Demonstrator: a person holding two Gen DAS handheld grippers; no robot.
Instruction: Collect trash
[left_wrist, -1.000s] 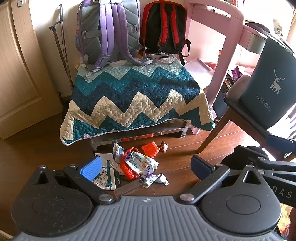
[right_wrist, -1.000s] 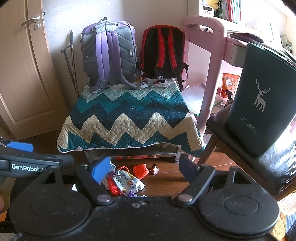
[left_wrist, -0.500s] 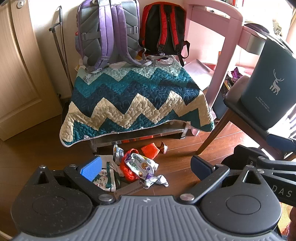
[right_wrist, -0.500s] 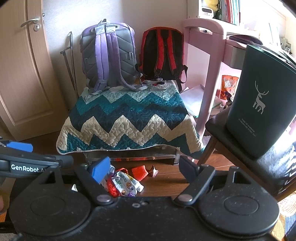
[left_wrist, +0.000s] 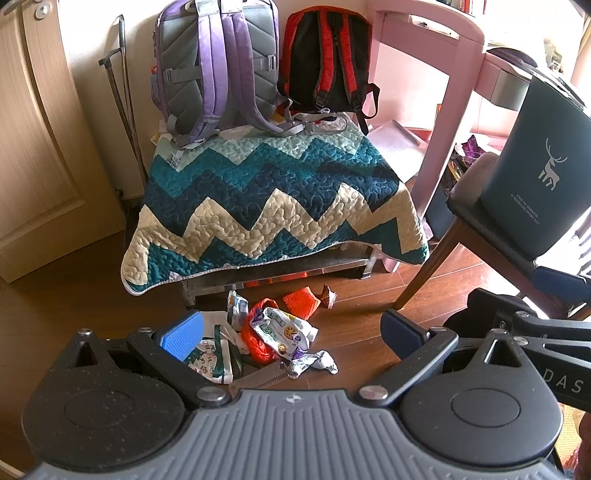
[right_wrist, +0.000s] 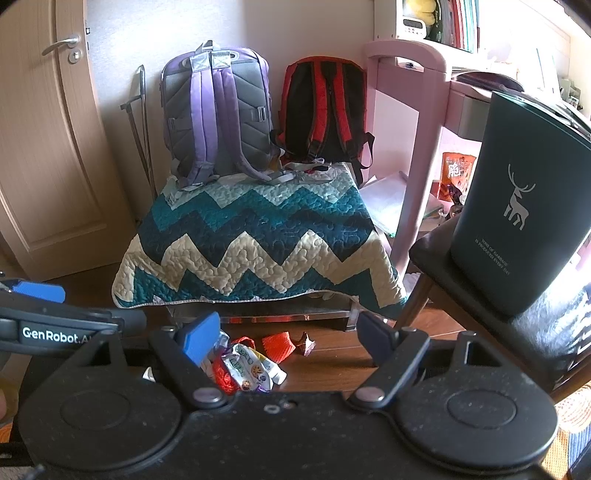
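Both cameras have crept slightly toward the quilt-covered bench over the last second; the trash pile itself has not shifted. Left gripper (left_wrist: 291, 334) hovers above the wooden floor (left_wrist: 362, 332) with its fingers (left_wrist: 183, 336) spread wide and nothing between them. Right gripper (right_wrist: 286, 338) is likewise spread wide and empty.

Legible writing: "GenRobot.AI" on the side of the left gripper as seen from the right wrist view; "DAS" on the right gripper's body in the left wrist view. Teal bin (right_wrist: 517, 221), standing on the dark chair seat (right_wrist: 476, 291), carries a white deer emblem and small print, of which "IS PRODUCED EVERY DAY" can be read. An orange snack packet (right_wrist: 456, 175) under the pink desk (right_wrist: 417, 155) bears a large white character.

Trash pile (left_wrist: 258, 339) lies on the floor just in front of the bench, beside the left gripper's blue pad and between the two fingers in the left wrist view. It comprises a cookie-print wrapper (left_wrist: 282, 330), a red plastic bag (left_wrist: 255, 341), a crumpled foil wrapper (left_wrist: 314, 363) and a green-and-white packet (left_wrist: 212, 360). An orange net piece (left_wrist: 303, 299) and a small brown wrapper (left_wrist: 328, 293) lie slightly apart, nearer the bench.

Zigzag quilt (left_wrist: 273, 206) covers the bench; a purple backpack (left_wrist: 218, 66) and a red-and-black backpack (left_wrist: 328, 62) stand on it against the wall.
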